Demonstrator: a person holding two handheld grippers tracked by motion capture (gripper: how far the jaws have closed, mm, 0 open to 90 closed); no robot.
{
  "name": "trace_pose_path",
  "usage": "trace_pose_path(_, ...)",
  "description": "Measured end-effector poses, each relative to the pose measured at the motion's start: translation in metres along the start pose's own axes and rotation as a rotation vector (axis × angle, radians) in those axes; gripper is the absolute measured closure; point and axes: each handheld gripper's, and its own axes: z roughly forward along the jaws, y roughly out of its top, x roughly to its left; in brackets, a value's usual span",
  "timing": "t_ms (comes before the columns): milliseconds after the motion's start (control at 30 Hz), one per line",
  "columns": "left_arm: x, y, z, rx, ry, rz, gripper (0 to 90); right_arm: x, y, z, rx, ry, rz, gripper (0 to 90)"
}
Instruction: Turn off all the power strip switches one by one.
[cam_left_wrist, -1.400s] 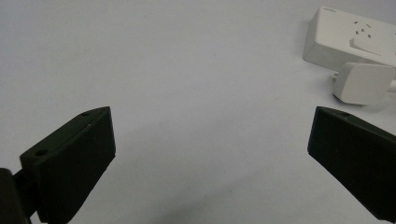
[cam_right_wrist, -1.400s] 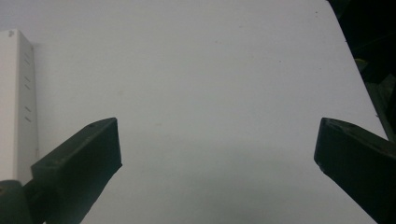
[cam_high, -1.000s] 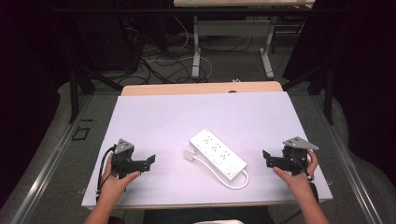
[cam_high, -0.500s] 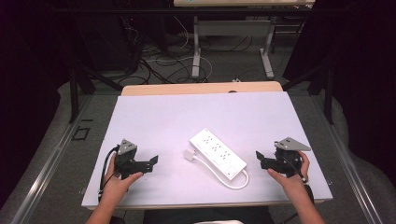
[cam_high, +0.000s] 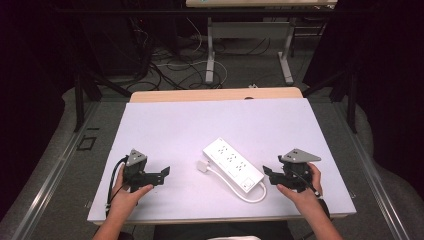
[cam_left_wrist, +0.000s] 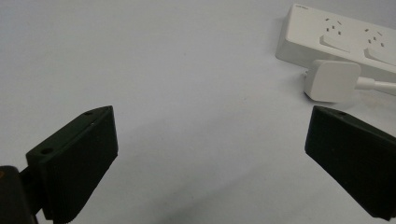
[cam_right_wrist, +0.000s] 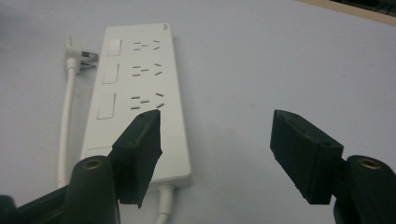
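White six-outlet plastic power strip (cam_high: 232, 164) lying diagonally at the middle of the pale lavender table top (cam_high: 200, 125), between two hand-held grippers.
The strip's far end is running out of frame in the left gripper view; its white flat plug (cam_left_wrist: 331, 80) is lying just beside it; the cord's white loop (cam_high: 252, 192) is curling at the near end; the left gripper (cam_high: 162, 174) is holding its jaws spread wide, gripping nothing; the right gripper (cam_high: 267, 176) is likewise gaping, empty, near the strip's corded end.

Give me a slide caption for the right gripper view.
Open right tool poised over the cable end of a white power strip lying flat on the table, its plug resting alongside.
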Motion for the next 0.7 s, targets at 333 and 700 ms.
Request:
trace_pose_path(333, -0.001, 0.0, 0.0, 0.0, -0.002, -0.004, 2.8, 0.014, 0.005, 0.002, 0.026, 0.068, -0.027, 44.6)
trace_pose_path(700, -0.001, 0.0, 0.001, -0.002, 0.002, 0.005, 3.1, 0.023, 0.009, 0.004, 0.095, 0.122, -0.013, 64.7)
